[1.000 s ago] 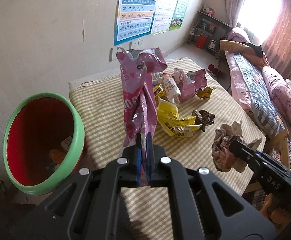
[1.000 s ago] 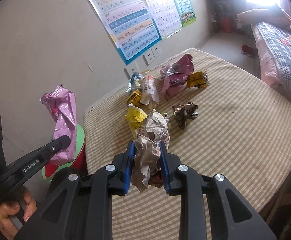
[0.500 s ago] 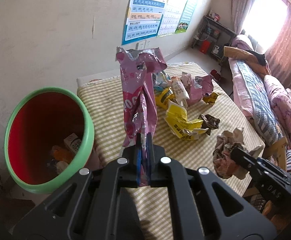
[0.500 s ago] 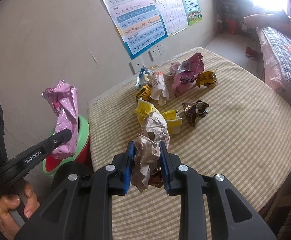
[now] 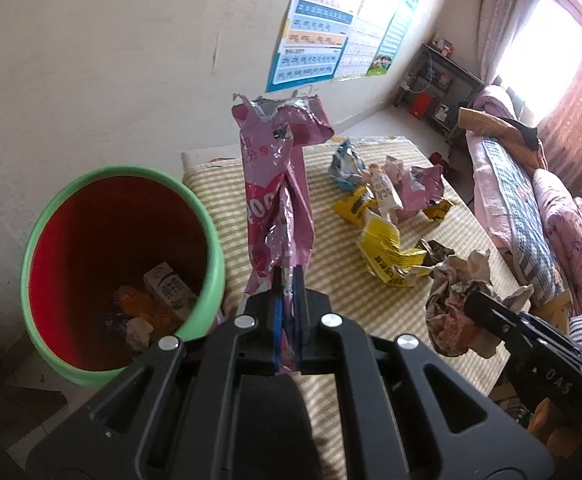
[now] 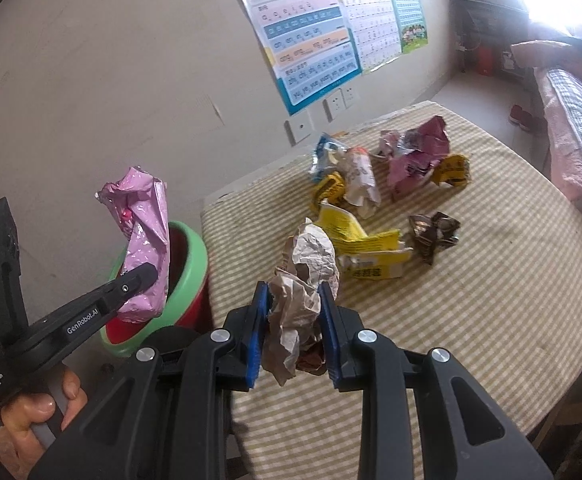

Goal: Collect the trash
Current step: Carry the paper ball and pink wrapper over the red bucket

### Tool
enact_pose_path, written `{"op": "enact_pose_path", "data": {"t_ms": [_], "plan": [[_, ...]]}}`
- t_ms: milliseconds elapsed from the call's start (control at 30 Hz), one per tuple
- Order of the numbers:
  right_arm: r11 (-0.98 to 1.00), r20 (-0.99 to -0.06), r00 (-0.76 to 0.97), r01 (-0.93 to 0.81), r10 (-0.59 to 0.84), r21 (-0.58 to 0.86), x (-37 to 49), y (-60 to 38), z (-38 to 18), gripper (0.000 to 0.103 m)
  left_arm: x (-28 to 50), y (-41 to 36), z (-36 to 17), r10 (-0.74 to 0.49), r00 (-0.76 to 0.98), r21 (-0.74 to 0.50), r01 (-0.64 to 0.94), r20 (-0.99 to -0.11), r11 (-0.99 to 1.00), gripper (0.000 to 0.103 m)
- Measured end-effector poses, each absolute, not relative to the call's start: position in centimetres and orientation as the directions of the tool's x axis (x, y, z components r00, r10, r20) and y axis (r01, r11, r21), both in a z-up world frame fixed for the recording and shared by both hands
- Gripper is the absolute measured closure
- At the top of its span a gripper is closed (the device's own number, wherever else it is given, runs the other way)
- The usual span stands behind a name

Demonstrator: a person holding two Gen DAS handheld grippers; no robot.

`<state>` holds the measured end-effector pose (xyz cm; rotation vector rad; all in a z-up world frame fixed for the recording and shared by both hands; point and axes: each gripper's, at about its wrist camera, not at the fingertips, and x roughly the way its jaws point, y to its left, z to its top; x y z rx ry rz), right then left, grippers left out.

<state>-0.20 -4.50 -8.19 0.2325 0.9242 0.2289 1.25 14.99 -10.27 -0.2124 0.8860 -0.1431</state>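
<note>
At lower centre of the left view, pinching the pink bag (image 5: 279, 184) by its bottom edge with the left gripper (image 5: 287, 312), jaws pressed together on the thin film. Holding the bag upright, torn mouth toward upper centre of the frame, close beside the bin (image 5: 51, 216) at middle left. Not confirming whether the bag is over the opening: not determinable from either view.

At lower centre of the right view, clamping the paper wad (image 6: 307, 280) with the right gripper (image 6: 293, 332), jaws standing partly apart and pressing on both sides of the wad. Carrying the wad above the table (image 6: 491, 300), with the bin at middle left of that frame.

Handling, as judgement:
- Treating both items as very light and soft.
- Expecting the bag film to be slick and floppy, likely sliding out of a loose pinch; gripping low on a folded, doubled edge, not on a single layer.
- Expecting the wad to be springy and compressible, not fragile; gripping across its thickest part to keep loose flaps from tearing away.

Leaving on the table, at centre and upper right of the right view: yellow wrapper (image 6: 359, 244), brown wrapper (image 6: 435, 232), pink wrapper (image 6: 415, 156) and other crumpled pieces. Taking each at a raised crease, flat foil probably offering little purchase.

Letting go only above the opening, such light items being liable to drift past the rim.
</note>
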Motion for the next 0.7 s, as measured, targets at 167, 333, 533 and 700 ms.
{"op": "enact_pose_path", "data": {"t_ms": [167, 333, 533, 700], "plan": [[0.948, -0.76, 0.572, -0.132, 0.311, 0.288, 0.3, -2.8, -8.0, 0.078, 1.1, 16.7, -10.4, -0.194, 0.631, -0.247, 0.005, -0.751, 0.969, 0.099], [0.941, -0.759, 0.558, -0.16, 0.336, 0.299, 0.8, -1.3, -8.0, 0.078, 0.9, 18.3, -10.8, -0.174, 0.629, -0.247, -0.028, -0.757, 0.969, 0.099], [0.933, -0.756, 0.548, -0.194, 0.359, 0.302, 1.3, 0.4, -7.6, 0.078, 0.8, 19.5, -11.1, -0.165, 0.631, -0.254, -0.054, -0.759, 0.966, 0.099], [0.925, -0.751, 0.54, -0.224, 0.38, 0.306, 1.9, 1.9, -7.2, 0.077, 0.7, 20.6, -11.1, -0.15, 0.638, -0.258, -0.08, -0.756, 0.963, 0.099]]}}
